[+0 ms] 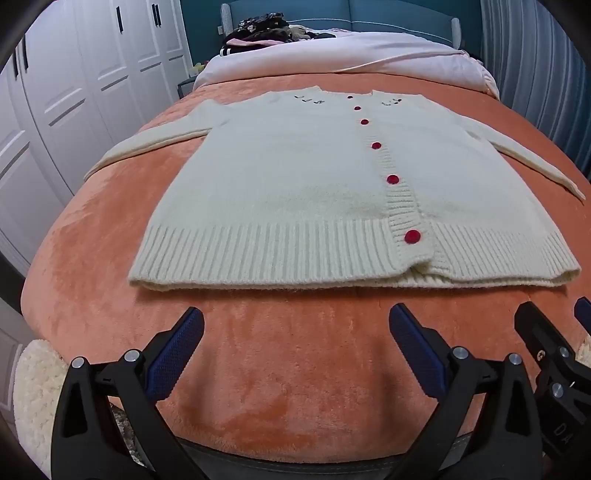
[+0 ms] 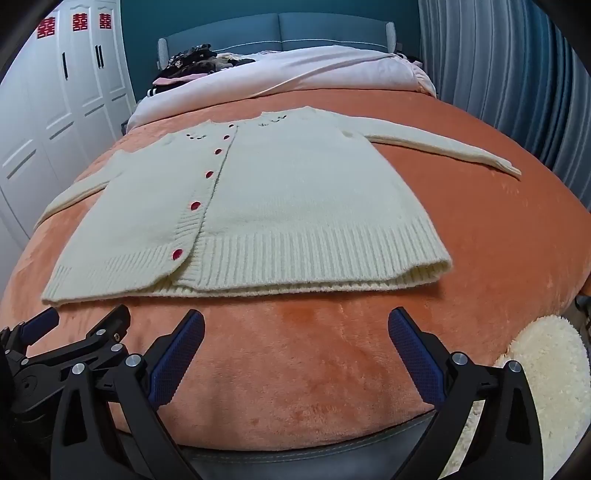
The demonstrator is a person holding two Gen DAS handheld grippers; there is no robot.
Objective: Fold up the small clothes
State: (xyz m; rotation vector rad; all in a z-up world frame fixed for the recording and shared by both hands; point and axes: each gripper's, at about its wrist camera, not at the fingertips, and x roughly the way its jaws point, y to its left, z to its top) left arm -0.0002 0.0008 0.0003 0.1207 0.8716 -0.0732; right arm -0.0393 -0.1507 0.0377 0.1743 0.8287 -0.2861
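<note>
**Both tools wide open, short of the cardigan's hem**

The left tool (image 1: 295,321) hangs with its blue-padded fingers spread fully apart and nothing between them, tilted down over the orange plush blanket (image 1: 295,387) that covers the bed. The right tool (image 2: 295,323) is the same: jaws wide, empty, over bare blanket. The two sit side by side, each showing at the edge of the other's view.

Just ahead of both tools lies the cardigan (image 1: 295,177), flat and face up, well short of the pile of clothes (image 1: 258,29) at the headboard. Its ribbed hem (image 1: 258,254) is the nearest edge, and neither tool touches it.

It looks like a soft, thick knit, light and limp, so it will likely sag and stretch rather than hold shape, and the plush beneath may drag on it. The hem corners and sleeve cuffs seem the best places to pinch, being doubled and firm.

The cardigan is cream, buttoned shut with a row of red buttons (image 1: 392,179) running away from the tools, small dark stitching near the neckline, and both sleeves spread outward, the left sleeve (image 1: 147,147) and the right sleeve (image 2: 443,147).
</note>
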